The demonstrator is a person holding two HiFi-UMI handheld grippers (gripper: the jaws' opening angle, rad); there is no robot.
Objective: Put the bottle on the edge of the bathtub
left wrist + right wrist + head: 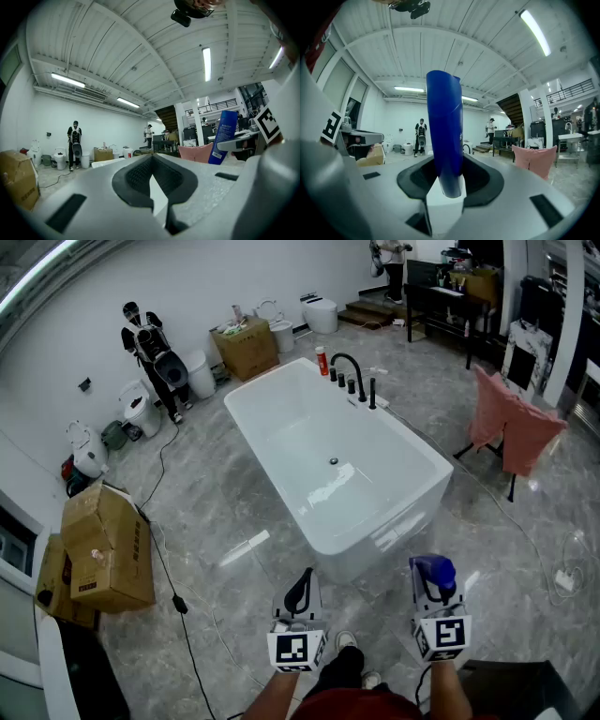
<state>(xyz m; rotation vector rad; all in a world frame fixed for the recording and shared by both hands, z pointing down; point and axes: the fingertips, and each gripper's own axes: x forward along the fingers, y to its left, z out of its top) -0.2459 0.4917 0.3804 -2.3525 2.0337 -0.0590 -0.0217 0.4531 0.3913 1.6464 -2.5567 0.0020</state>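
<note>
A tall blue bottle (444, 140) stands upright between the jaws of my right gripper (447, 185), which is shut on its lower part. In the head view the blue bottle (433, 570) and right gripper (433, 591) hang just short of the near end of the white bathtub (251, 439). My left gripper (300, 589) is level beside it, short of the tub's near left corner. The left gripper (152, 174) has its jaws together with nothing in them. The bottle (224, 136) also shows at the right of the left gripper view.
A black tap (351, 373) and a red-and-white bottle (322, 360) stand at the tub's far edge. Cardboard boxes (108, 545) lie at the left, with a black cable (178, 601) across the floor. A pink-draped chair (514, 427) is at the right. A person (148, 341) stands by the far wall.
</note>
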